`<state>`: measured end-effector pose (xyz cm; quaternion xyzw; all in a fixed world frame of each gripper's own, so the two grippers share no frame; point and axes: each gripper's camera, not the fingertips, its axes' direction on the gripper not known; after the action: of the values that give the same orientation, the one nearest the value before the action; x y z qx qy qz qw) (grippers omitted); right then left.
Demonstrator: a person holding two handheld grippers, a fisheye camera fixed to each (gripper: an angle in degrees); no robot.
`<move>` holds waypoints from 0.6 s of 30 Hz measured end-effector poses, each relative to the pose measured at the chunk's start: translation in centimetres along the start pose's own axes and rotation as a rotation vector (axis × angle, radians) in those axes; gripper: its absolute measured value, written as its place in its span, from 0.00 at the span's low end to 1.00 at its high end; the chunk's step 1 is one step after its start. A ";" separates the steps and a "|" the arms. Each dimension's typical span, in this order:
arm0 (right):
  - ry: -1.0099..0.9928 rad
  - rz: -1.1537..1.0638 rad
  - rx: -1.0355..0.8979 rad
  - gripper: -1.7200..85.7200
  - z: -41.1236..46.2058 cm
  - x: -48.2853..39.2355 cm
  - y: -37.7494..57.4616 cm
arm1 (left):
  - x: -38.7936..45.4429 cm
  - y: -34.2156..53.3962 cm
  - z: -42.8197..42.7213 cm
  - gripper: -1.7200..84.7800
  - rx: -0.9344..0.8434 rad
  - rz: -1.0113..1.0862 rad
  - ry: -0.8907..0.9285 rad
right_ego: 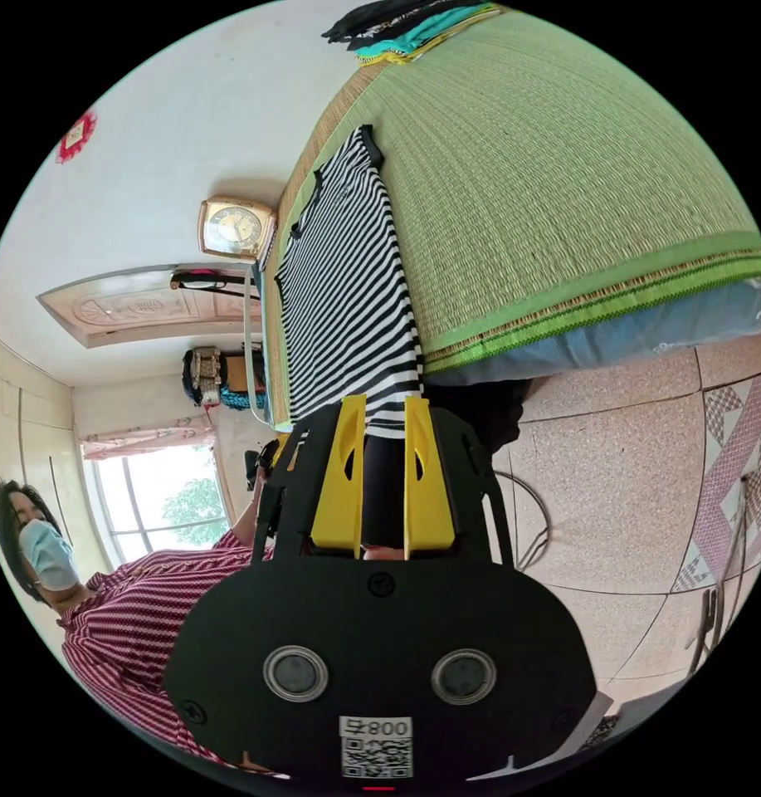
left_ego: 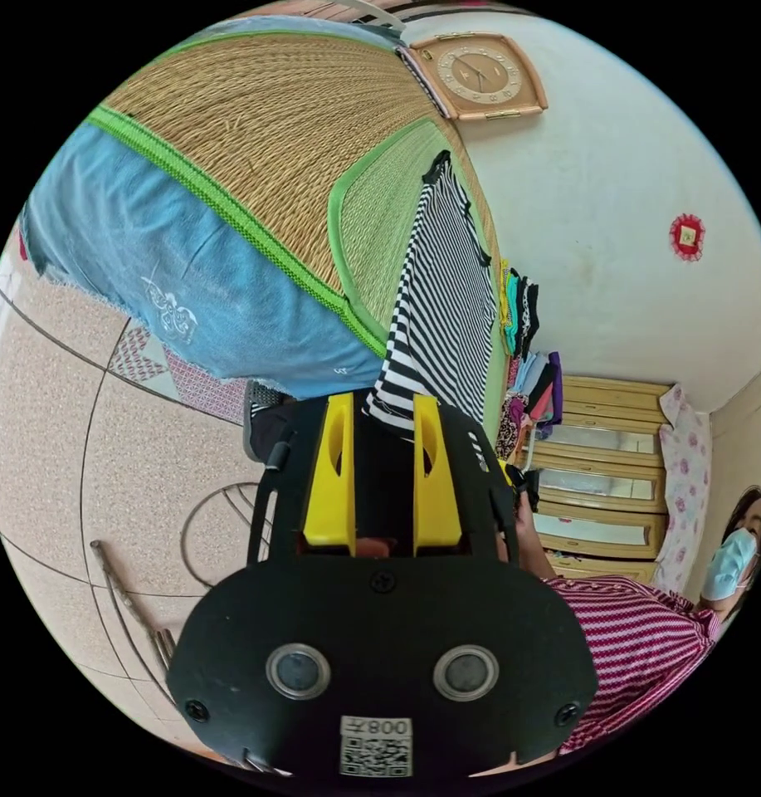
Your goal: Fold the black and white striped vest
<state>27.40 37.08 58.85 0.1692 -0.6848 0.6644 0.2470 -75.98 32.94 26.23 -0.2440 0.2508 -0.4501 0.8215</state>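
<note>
1. Left gripper view: the left gripper (left_ego: 383,415) has its yellow jaws clamped on the hem of the striped vest (left_ego: 446,299), which stretches across the woven bed mat (left_ego: 272,124) toward a clothes pile (left_ego: 525,332).
2. Right gripper view: the right gripper (right_ego: 385,415) likewise pinches the vest's (right_ego: 347,282) hem at the mat's (right_ego: 546,183) edge, above the tiled floor (right_ego: 646,465).
</note>
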 end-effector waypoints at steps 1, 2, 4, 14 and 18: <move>-0.015 0.008 0.001 0.11 -0.2 0.0 0.1 | -0.4 0.1 0.1 0.15 -0.005 -0.003 0.010; -0.026 0.017 0.000 0.12 -0.4 -0.1 0.0 | -1.0 0.2 0.3 0.16 -0.012 -0.006 0.017; -0.044 0.032 0.012 0.12 -0.7 -0.2 0.0 | -1.8 0.5 0.6 0.16 -0.018 -0.001 0.019; -0.130 0.117 0.036 0.14 -1.9 -0.2 -1.5 | -4.9 3.6 2.0 0.13 -0.098 0.019 0.034; -0.177 0.143 0.056 0.14 -2.2 -0.2 -2.1 | -6.3 5.6 1.5 0.11 -0.085 0.003 0.060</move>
<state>28.98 39.17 60.52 0.1846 -0.6955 0.6816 0.1329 -74.56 41.33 25.06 -0.2647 0.2947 -0.4451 0.8031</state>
